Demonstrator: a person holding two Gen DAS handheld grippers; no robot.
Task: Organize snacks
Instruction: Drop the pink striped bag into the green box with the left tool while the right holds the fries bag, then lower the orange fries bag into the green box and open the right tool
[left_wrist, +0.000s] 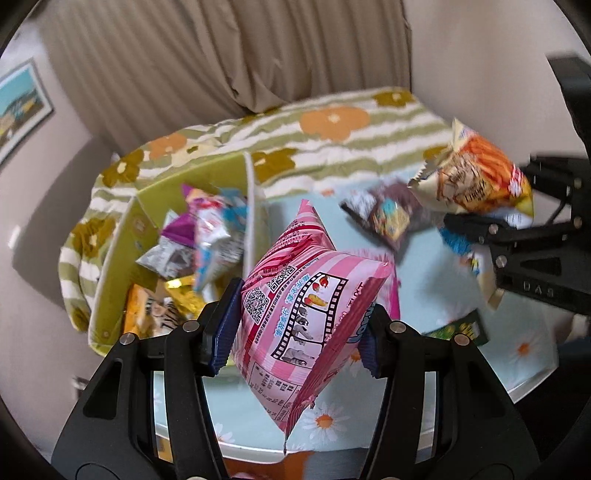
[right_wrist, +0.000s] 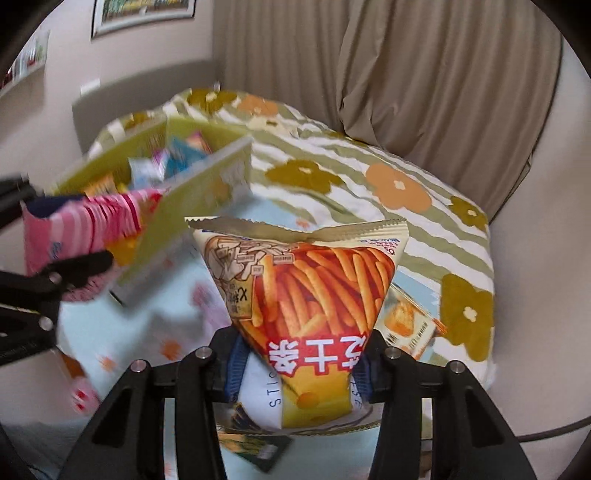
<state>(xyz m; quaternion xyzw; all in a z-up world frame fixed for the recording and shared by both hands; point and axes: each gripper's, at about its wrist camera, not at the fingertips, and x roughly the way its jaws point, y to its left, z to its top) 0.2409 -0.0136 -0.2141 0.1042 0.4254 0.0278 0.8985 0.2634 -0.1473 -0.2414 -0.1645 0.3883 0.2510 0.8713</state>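
My left gripper (left_wrist: 295, 328) is shut on a pink striped snack bag (left_wrist: 295, 295), held in the air above the table. My right gripper (right_wrist: 299, 363) is shut on an orange bag of stick snacks (right_wrist: 310, 295), also lifted. The right gripper (left_wrist: 476, 221) with the orange bag (left_wrist: 476, 177) shows at the right of the left wrist view. At the left edge of the right wrist view the pink bag (right_wrist: 88, 225) hangs in the left gripper. A green box (left_wrist: 118, 266), also seen as the green box (right_wrist: 192, 199), holds several snack packs.
The table (left_wrist: 424, 288) has a pale blue daisy-print cloth. A brown snack pack (left_wrist: 388, 214), a green packet (left_wrist: 461, 328) and other packs lie on it. A flowered, green-striped blanket (right_wrist: 369, 177) lies behind. Curtains (right_wrist: 424, 81) and walls stand further back.
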